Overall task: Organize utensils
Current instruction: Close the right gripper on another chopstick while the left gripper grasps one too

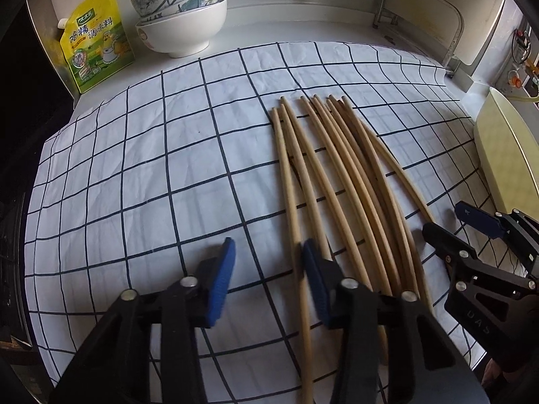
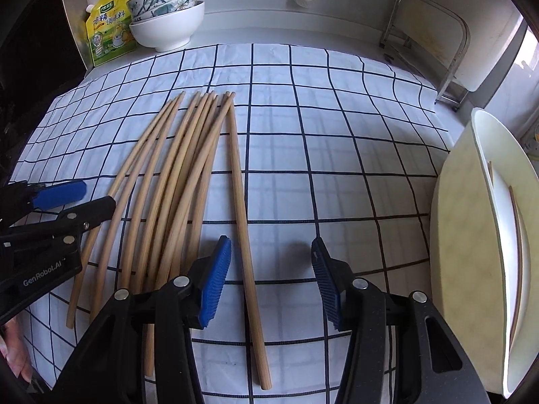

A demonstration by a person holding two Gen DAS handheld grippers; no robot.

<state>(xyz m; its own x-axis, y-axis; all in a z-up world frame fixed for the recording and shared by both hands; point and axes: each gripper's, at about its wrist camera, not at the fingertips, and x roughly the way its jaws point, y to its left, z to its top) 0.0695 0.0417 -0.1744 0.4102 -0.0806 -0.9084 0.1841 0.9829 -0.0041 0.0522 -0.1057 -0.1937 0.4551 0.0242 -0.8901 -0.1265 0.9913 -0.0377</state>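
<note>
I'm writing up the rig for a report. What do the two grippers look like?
Both are alike: the left gripper and right gripper have black angular linkage arms with round silver pivot pins and blue ribbed pads on the jaws. The left one carries white "GenRobot.AI" lettering on its side. No cables or sleeves can be seen.

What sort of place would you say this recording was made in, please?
Most likely a home kitchen counter: stacked bowls and a yellow seasoning pouch stand by the wall, and wooden chopsticks lie on a checked cloth.
</note>
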